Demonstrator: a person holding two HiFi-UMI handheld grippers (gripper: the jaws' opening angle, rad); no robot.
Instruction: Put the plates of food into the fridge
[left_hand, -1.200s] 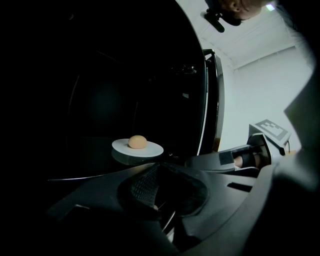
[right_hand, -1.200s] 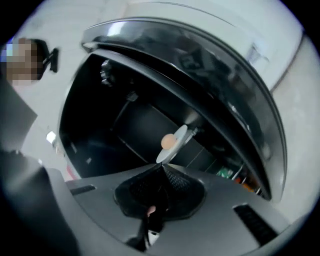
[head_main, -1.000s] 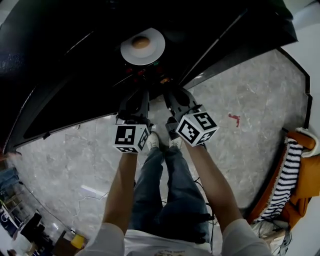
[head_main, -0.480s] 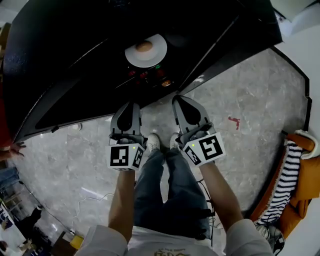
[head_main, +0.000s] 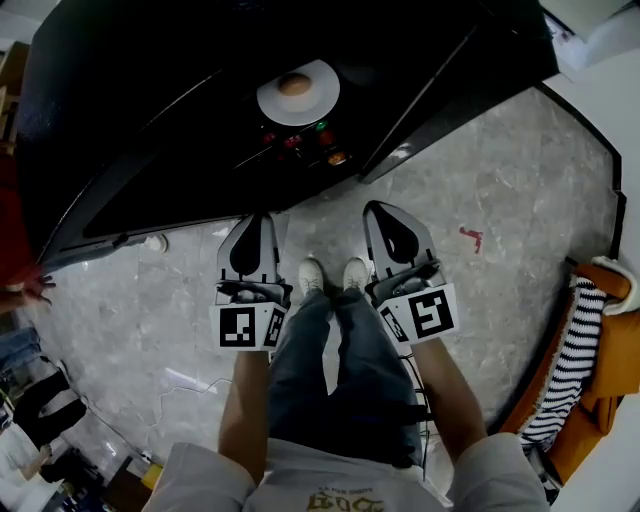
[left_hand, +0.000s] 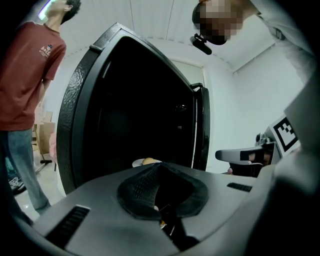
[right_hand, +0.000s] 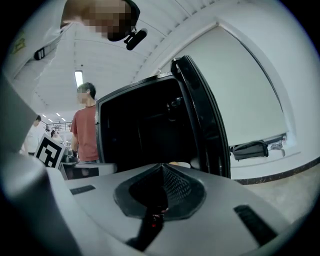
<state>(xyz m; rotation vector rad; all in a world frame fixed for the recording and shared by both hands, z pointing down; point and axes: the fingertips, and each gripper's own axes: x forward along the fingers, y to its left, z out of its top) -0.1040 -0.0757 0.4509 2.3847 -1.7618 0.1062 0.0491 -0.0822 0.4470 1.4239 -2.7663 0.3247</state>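
A white plate (head_main: 297, 92) with a round brown piece of food (head_main: 294, 84) rests on a shelf inside the open black fridge (head_main: 150, 100). Both grippers hang over the marble floor in front of the fridge, well short of the plate. My left gripper (head_main: 257, 222) is shut with nothing in it, and my right gripper (head_main: 385, 212) is shut and holds nothing. In the left gripper view the plate (left_hand: 140, 162) peeks just over the closed left gripper (left_hand: 159, 165). The right gripper view shows a sliver of the plate (right_hand: 181, 164) beyond the right gripper (right_hand: 161, 166).
Small red and orange items (head_main: 310, 140) sit on a lower level under the plate. The fridge's doors (head_main: 450, 90) stand open on both sides. A person in a red shirt (left_hand: 25, 80) stands at the left. An orange chair with striped cloth (head_main: 590, 350) is at the right.
Both grippers have drawn back from the fridge opening toward my body and moved a little apart. The plate stays on its shelf.
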